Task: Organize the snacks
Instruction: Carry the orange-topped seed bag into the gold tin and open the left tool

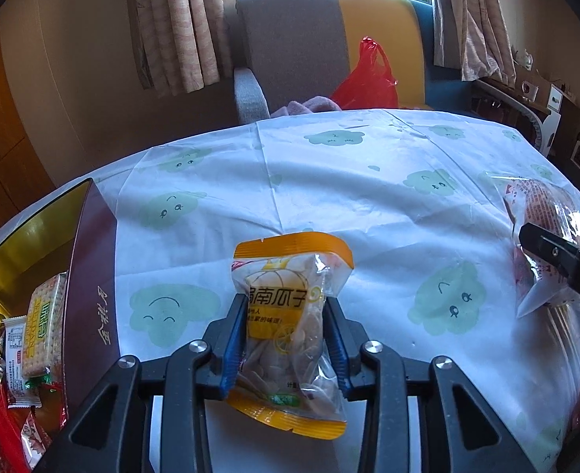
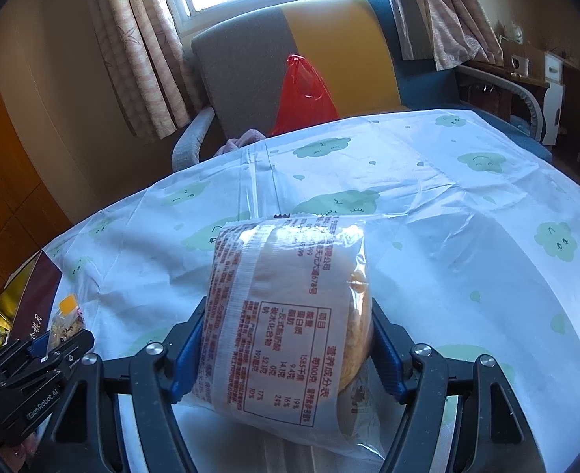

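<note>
- Gift box [image 1: 88,276], lower left of the left wrist view, stands open and holds cracker packs [image 1: 45,327] and other wrapped snacks.
- Left gripper [image 1: 286,339] jaws clamp a pumpkin-seed packet [image 1: 290,327] above the table [image 1: 368,205].
- Right gripper [image 2: 286,351] jaws pinch a clear pastry packet [image 2: 286,315], centre frame.

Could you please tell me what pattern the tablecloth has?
The tablecloth is white with pale green smiling clouds, clearest in the left wrist view.

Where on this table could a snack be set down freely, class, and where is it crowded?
Free: the cloud-print tablecloth between the gift box on the left and the far edge by the armchair. Crowded: the box interior, packed with biscuits and wrappers, and the near edge, where both tongs hold packets.
</note>
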`<state>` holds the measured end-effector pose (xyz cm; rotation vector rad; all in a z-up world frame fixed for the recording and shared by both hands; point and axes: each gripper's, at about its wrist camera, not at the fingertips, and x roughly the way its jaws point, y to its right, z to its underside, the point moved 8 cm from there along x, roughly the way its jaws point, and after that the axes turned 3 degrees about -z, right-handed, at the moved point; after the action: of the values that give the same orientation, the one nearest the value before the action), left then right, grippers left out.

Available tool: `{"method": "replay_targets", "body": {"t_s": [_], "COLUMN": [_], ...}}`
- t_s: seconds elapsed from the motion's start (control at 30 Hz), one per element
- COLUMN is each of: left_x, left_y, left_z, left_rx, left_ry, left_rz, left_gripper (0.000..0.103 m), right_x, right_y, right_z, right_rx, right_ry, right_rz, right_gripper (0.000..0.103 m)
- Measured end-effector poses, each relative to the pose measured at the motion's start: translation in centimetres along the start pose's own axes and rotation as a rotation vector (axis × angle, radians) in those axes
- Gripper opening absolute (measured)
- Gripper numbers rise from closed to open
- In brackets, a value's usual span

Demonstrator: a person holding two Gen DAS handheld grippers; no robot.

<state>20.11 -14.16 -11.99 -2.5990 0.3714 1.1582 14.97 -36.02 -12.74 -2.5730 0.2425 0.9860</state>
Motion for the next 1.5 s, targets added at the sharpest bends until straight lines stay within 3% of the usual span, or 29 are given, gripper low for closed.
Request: {"method": "replay_targets", "body": {"t_s": [0.27, 0.97, 1.5], "left_x": [-2.1, -7.1, -11.5], "left_y": [-1.0, -0.9, -7.4], "left_z": [-0.2, 1.7, 0.7], "left_rx": [-0.051, -0.049, -0.202], "left_ry": [0.08, 0.149, 0.201], "left_rz": [-0.001, 0.069, 0.058], "left_gripper": [0.035, 0.035, 0.035], "right_x": [-1.0, -1.6, -1.6], "right_y": [-0.2, -1.1, -1.7], "right_z": [-0.3, -0.5, -0.4], "right_rx": [-0.018, -0.084, -0.12], "right_ry": [0.047, 0.077, 0.081], "right_rz": [0.019, 0.061, 0.079], "right_gripper": [0.073, 0.073, 0.073]}}
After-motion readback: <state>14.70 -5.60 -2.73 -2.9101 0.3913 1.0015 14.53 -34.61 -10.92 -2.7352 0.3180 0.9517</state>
